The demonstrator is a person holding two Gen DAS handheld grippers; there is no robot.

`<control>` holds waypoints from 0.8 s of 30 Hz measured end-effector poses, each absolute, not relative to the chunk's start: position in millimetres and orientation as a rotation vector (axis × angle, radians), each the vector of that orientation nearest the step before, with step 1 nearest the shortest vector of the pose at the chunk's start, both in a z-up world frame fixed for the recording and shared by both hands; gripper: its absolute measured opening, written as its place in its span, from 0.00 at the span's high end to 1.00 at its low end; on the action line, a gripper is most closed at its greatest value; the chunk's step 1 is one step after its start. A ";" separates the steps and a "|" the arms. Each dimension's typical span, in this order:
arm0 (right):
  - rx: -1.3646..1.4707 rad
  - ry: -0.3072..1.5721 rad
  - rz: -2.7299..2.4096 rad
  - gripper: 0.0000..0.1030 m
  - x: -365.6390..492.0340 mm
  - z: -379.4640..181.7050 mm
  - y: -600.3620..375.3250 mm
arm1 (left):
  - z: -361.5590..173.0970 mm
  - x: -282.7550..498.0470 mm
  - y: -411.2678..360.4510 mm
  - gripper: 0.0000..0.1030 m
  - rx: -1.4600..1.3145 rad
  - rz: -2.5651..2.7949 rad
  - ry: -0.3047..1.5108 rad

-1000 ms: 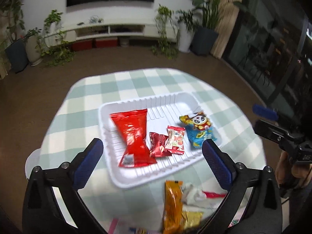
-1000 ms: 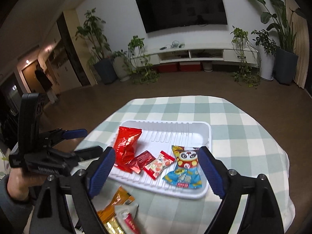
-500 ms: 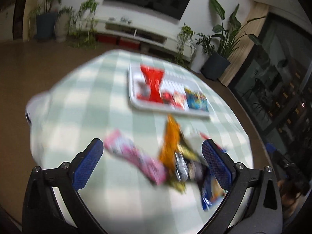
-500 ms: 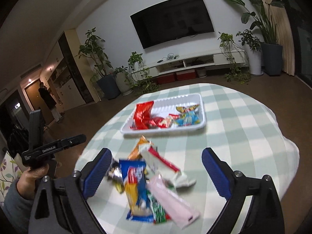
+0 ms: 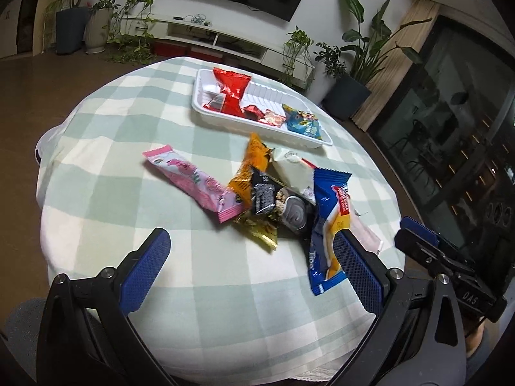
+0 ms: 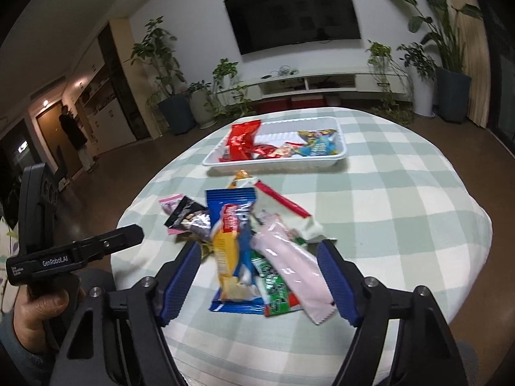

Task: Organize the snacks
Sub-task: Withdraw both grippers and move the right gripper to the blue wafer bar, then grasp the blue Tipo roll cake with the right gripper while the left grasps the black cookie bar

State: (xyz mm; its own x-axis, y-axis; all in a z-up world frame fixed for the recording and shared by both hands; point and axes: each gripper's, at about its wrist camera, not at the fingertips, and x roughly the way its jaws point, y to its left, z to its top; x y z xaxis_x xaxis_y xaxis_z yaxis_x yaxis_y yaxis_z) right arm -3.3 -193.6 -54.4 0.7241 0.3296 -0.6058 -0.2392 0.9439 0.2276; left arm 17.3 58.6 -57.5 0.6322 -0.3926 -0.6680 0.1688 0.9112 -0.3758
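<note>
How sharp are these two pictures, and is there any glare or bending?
Left wrist view: sharp, with the table edge bowed by the fisheye and dark corners. Right wrist view: the snack pile is slightly smeared; glare streaks the pink pack, and the room behind is dim.

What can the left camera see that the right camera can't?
Only the left view shows the gold wrapper and the dark glass doors. Only the right view shows the green pack and a person standing in a doorway. Both show the tray of snacks, the blue bag in the pile, the TV and the checked tablecloth.
</note>
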 end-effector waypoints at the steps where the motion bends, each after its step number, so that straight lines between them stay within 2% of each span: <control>1: 0.124 0.702 0.329 0.30 -1.2 -55.2 -186.5 | -59.1 19.0 61.4 0.00 -0.300 -0.324 0.832; 6: 0.053 0.744 0.354 0.42 9.9 -63.9 -156.2 | -67.3 23.6 70.6 0.00 -0.333 -0.310 0.849; 16: -0.001 0.856 0.298 0.53 37.4 -91.0 -140.0 | -74.0 27.9 80.2 0.00 -0.364 -0.305 0.857; 21: -0.015 0.883 0.309 0.69 42.4 -97.7 -136.2 | -76.1 31.1 82.3 0.00 -0.371 -0.303 0.864; 24: -0.016 0.885 0.317 0.72 41.8 -99.2 -135.2 | -77.9 32.4 81.0 0.00 -0.366 -0.308 0.870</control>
State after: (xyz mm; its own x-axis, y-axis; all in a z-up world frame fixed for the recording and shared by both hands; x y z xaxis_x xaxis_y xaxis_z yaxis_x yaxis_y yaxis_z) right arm 41.8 -135.2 -99.2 0.5900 0.2655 -0.7625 -0.2785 0.9533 0.1165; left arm 32.4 81.0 -77.9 0.6083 -0.4066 -0.6817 0.1134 0.8945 -0.4323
